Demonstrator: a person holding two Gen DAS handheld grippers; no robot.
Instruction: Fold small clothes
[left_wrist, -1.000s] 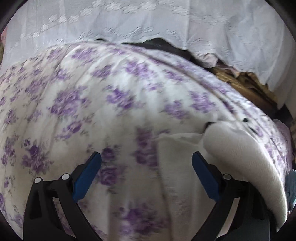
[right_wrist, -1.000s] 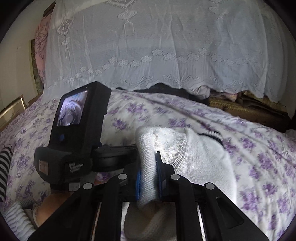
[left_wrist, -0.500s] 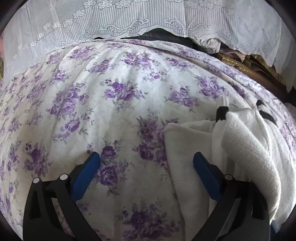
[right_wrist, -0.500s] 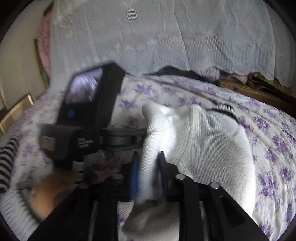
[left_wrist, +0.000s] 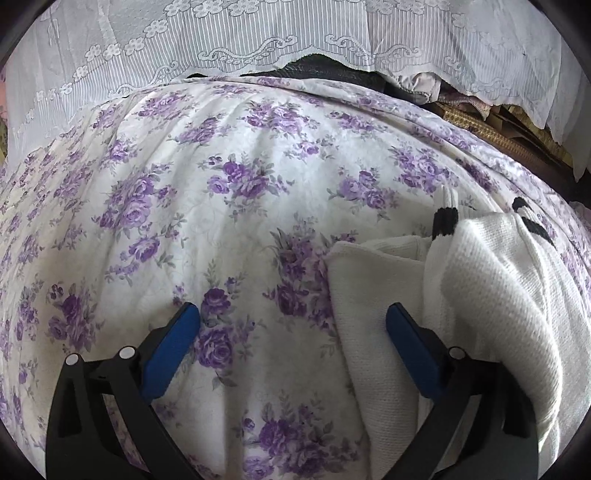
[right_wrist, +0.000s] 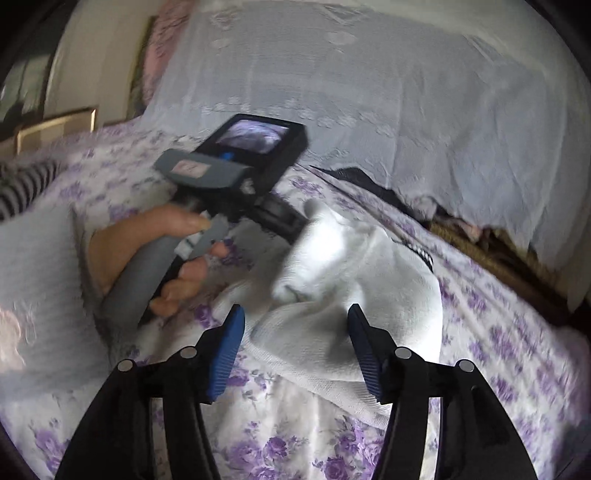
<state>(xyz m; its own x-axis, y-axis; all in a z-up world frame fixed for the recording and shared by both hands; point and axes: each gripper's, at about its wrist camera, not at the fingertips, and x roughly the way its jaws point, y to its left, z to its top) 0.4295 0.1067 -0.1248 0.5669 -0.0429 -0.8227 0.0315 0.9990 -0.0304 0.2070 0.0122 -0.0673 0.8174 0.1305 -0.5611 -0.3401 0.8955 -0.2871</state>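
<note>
Now the left gripper (left_wrist: 291, 325) with blue pads hangs over the white bedspread with purple flowers (left_wrist: 229, 206), jaws wide apart and empty. Its right pad sits just over the edge of the white knitted sweater with black marks (left_wrist: 498, 295), which lies folded on the bedspread. A person's hand (right_wrist: 147, 251) holds that gripper's grey handle. To the right, the right gripper (right_wrist: 295, 347) has just been opening; its 2 jaws stand apart, the sweater's edge between them, not pinched.
</note>
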